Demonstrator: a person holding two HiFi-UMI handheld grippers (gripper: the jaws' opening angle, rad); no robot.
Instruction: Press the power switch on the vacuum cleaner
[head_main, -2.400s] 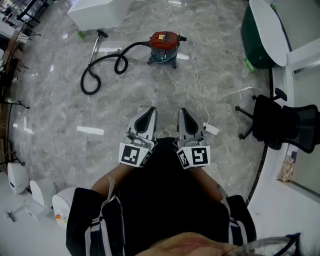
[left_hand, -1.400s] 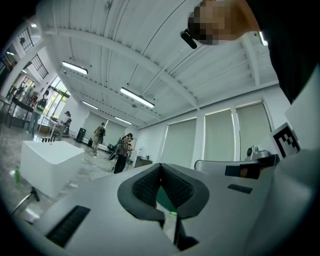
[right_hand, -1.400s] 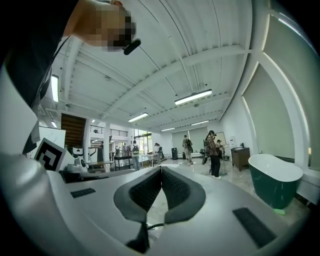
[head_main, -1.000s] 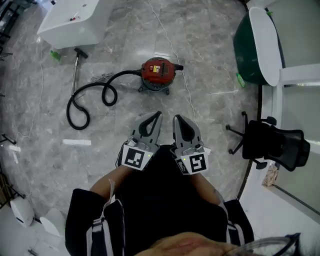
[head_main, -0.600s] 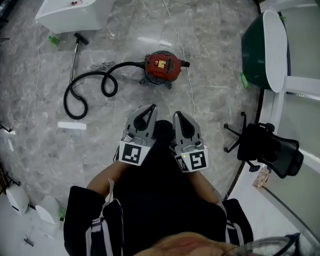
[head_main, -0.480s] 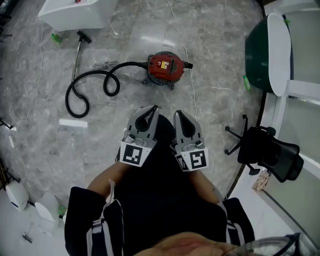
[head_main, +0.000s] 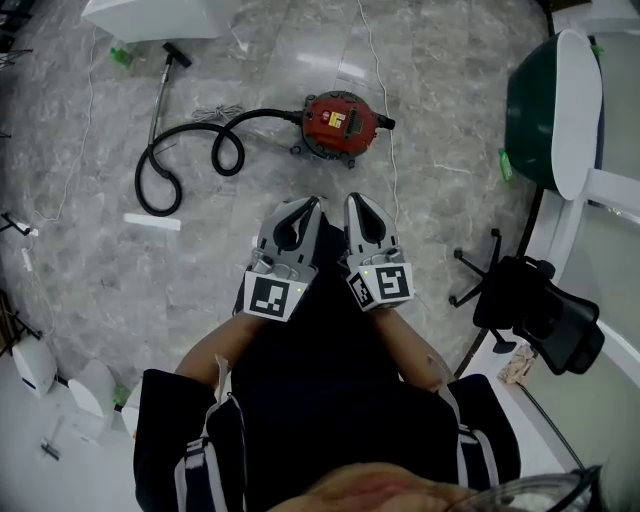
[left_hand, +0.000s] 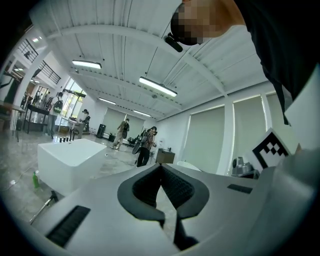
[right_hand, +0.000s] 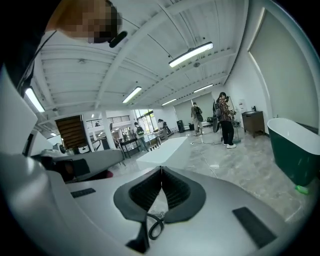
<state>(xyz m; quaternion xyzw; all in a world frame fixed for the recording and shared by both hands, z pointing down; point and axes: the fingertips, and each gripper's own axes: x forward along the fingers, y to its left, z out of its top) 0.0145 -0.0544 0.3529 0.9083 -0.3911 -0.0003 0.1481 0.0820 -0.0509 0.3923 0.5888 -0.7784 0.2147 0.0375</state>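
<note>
Standing on the marble floor (head_main: 90, 260), the red vacuum (head_main: 340, 122) lies at 12 o'clock from both grippers, well apart, its hose (head_main: 185, 165) looping toward 10 o'clock. Left gripper (head_main: 298, 210) and right gripper (head_main: 360, 205): side by side, fingers clenched tip to tip.

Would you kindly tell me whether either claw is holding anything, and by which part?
Nothing is held: the left claw and the right claw are both shut and empty, clear of the vacuum cleaner ahead.
</note>
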